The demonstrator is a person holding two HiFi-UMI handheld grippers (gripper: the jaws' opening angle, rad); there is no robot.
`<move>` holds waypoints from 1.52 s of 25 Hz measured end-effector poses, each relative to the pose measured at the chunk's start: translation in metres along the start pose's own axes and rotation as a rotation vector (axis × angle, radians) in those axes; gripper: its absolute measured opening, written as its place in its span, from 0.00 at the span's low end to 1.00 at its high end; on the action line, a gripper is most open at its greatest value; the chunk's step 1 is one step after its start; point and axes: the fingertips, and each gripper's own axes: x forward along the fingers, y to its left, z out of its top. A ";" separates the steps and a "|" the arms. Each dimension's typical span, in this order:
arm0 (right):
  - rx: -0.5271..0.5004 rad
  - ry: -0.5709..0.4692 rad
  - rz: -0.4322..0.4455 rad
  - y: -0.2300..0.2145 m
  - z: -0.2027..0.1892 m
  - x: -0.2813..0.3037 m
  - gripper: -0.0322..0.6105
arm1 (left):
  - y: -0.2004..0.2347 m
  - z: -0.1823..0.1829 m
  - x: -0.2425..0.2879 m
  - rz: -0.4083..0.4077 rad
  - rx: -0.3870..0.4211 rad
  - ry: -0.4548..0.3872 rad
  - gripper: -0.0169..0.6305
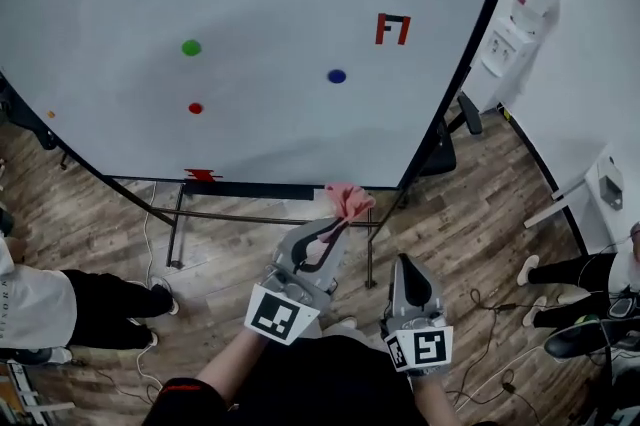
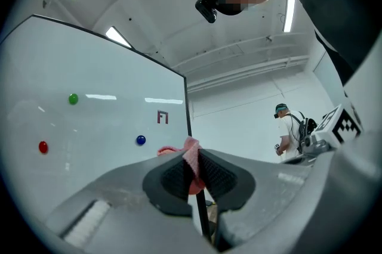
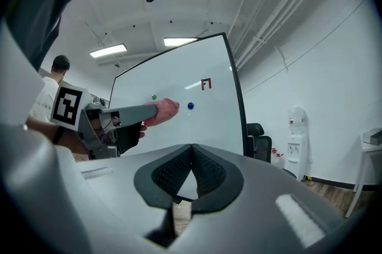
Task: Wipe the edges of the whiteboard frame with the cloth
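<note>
The whiteboard (image 1: 270, 4) has a black frame (image 1: 262, 189) and stands on a metal stand. A pink cloth (image 1: 348, 201) is pinched in my left gripper (image 1: 335, 226), which is shut on it. In the head view the cloth sits just under the frame's bottom edge, near the right corner; contact cannot be told. In the left gripper view the cloth (image 2: 191, 157) sticks out between the pads, with the frame's right edge (image 2: 188, 110) behind it. My right gripper (image 1: 404, 262) is lower and to the right, shut on nothing. Its own view shows its jaws (image 3: 192, 154) closed and the cloth (image 3: 161, 111) at the left.
Green (image 1: 191, 47), red (image 1: 195, 108) and blue (image 1: 337, 75) magnets and a red mark (image 1: 392, 28) are on the board. An office chair (image 1: 445, 139) and water dispenser (image 1: 515, 24) stand at the right. People's legs (image 1: 100, 304) and floor cables (image 1: 500, 309) flank me.
</note>
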 end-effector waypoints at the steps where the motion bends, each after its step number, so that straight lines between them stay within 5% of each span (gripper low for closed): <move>1: 0.000 -0.007 0.005 -0.002 0.004 0.007 0.05 | 0.004 0.006 0.005 -0.003 0.013 -0.008 0.06; 17: -0.067 -0.106 0.016 0.012 0.102 0.127 0.05 | 0.102 0.128 0.058 -0.079 0.241 -0.196 0.05; 21: -0.114 -0.128 0.034 0.018 0.125 0.148 0.05 | 0.115 0.157 0.071 -0.099 0.245 -0.227 0.05; 38: -0.300 -0.310 0.176 -0.039 0.270 0.170 0.05 | 0.080 0.314 0.168 -0.106 0.327 -0.378 0.05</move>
